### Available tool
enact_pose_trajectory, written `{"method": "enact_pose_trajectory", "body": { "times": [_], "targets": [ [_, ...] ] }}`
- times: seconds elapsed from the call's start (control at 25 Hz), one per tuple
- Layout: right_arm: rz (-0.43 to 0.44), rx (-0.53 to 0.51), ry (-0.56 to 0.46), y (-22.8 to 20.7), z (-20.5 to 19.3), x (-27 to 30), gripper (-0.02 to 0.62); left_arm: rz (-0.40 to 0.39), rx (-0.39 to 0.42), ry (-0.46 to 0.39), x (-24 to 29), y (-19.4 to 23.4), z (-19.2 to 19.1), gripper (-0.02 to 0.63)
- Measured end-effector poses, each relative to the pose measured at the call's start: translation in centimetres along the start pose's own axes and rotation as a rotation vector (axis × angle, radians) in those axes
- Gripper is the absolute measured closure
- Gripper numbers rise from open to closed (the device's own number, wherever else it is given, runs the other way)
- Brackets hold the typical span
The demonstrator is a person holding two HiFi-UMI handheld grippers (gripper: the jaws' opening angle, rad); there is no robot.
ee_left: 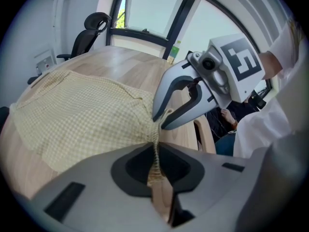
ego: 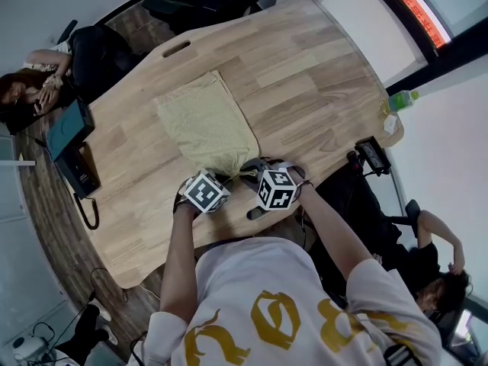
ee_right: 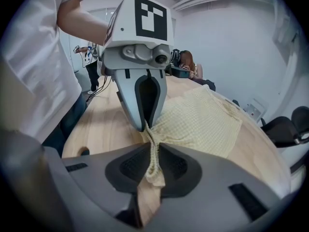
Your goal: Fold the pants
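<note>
Gripping the pants [ego: 207, 124], spread flat at the centre of the desk [ego: 305, 75], by the bunched near edge at lower centre; left gripper [ee_left: 155, 146] and right gripper [ee_right: 153, 151] both clamped on that cloth, tips almost touching. Lift both together and level; carry the edge toward the upper left, over the far end; avoid tugging apart, for fear of losing the thin pinch.

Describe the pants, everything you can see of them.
The pants are thin-looking pale-yellow cloth with a fine check, lying flat as a rough rectangle on the wooden table. The edge nearest the person is gathered into a ridge, pinched there by the left gripper and the right gripper, jaws closed on the cloth side by side.
</note>
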State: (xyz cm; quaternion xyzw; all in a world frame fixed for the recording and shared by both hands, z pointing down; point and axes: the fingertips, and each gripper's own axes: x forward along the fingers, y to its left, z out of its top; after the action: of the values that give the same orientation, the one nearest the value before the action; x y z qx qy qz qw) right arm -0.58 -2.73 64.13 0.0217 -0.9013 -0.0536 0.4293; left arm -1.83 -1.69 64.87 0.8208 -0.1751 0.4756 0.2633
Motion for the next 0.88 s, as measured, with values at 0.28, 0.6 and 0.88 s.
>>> {"method": "enact_pose_trajectory", "body": {
  "times": [0.28,0.6,0.88],
  "targets": [
    [-0.040,-0.009,-0.041,0.7,2.4,-0.9,0.543,0.022,-0.012,-0.040,-2.5,-0.3,-0.7,0.565],
    [-0.070,-0.012,-0.078,1.6,4.9,-2.4,0.543,0.082,0.017,-0.066,-5.5,-1.4,-1.0,0.565],
    [-0.062,-0.033,-0.094,3.1,7.5,-3.4,0.541,0.082,0.007,-0.088,-8.1,-2.5,-2.1,0.565]
  ]
}}
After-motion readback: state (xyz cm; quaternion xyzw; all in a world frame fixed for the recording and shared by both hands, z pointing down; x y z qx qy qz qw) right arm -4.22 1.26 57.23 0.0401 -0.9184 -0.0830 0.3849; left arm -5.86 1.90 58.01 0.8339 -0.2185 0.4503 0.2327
